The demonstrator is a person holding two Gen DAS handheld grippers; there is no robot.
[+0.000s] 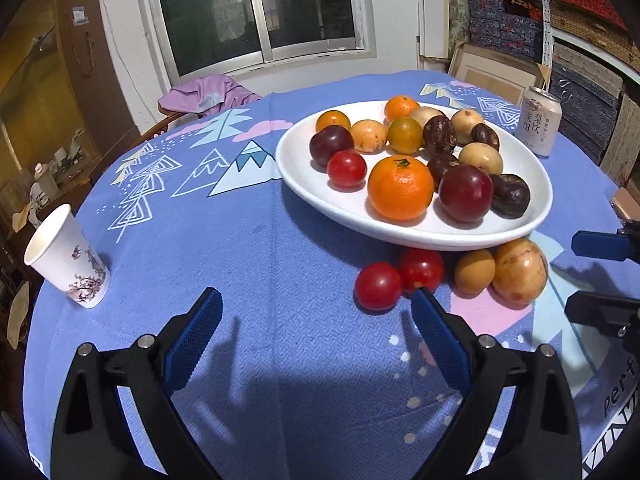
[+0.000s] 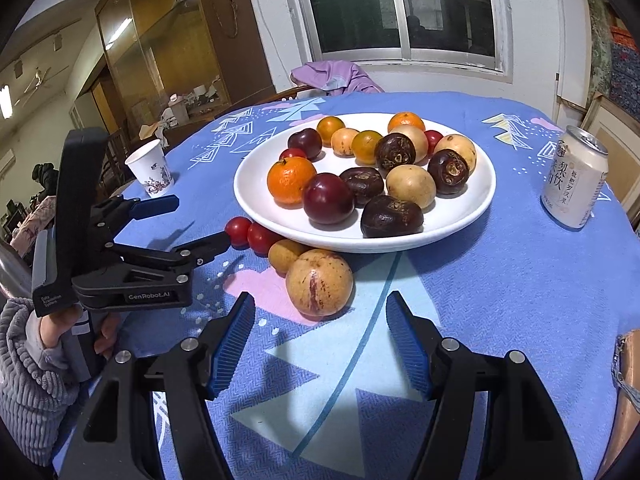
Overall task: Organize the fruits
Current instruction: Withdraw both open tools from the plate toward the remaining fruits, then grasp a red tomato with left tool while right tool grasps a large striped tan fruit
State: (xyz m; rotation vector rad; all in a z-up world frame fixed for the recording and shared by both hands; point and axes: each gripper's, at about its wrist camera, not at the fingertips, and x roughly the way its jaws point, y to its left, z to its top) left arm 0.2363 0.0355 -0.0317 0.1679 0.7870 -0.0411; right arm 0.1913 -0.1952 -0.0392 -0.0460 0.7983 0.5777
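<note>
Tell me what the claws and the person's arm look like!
Each claw is black plastic with silver bolts and ridged blue pads on its fingers. The left claw has white "GenRobot.AI" lettering on its side. The left hand wears a fuzzy grey sleeve.

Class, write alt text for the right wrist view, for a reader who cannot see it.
A white plate piled with fruit sits on a blue tablecloth, with four loose fruits beside its near rim. The right tongs are open just short of the largest, a speckled yellow fruit; the left tongs, also open, point at two red tomatoes.
</note>
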